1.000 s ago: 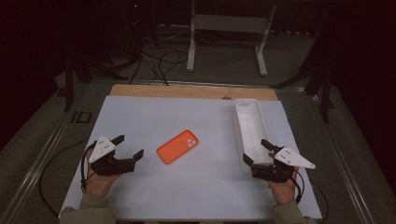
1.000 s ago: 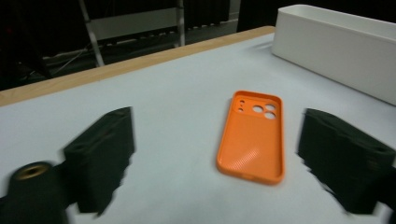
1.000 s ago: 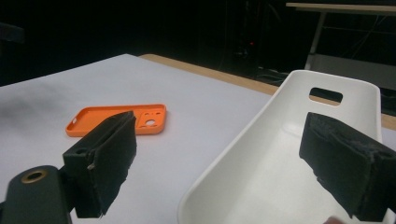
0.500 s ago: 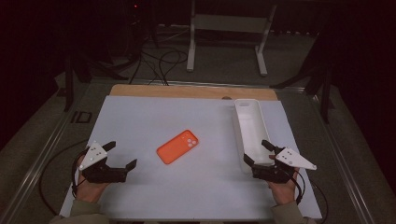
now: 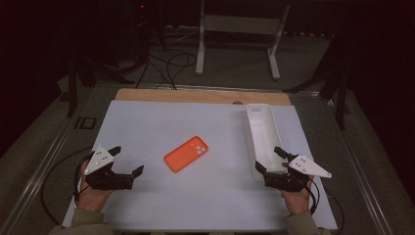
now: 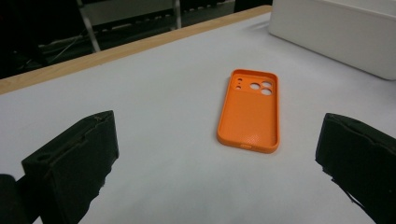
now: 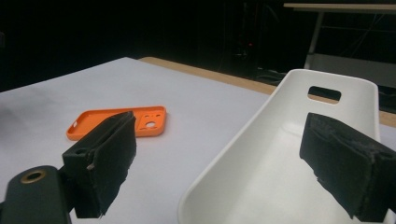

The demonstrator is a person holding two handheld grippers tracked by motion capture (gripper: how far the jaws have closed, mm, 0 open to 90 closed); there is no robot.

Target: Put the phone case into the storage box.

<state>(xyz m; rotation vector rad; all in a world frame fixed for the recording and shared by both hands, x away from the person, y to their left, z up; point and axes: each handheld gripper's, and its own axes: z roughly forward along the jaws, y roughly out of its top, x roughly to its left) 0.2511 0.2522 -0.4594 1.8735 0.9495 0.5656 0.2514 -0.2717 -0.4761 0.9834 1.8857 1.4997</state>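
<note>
left gripper (image 5: 128, 162) jaws wide open and empty, orange phone case (image 5: 186, 153) looks light, thin, flexy (pinch a long side rim, hollow up).

Each black gripper, the left gripper (image 5: 126, 161) and right gripper (image 5: 267, 160), is topped by a grey three-cornered plate and trailed by a black cable.

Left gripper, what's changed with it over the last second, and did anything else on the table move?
The left gripper drew back toward the person's side and a little outward, away from the orange phone case; its jaws have just been opening and stand wide with nothing between them. The case, the white tray and the right gripper, open at the tray's near end, stayed put.
</note>
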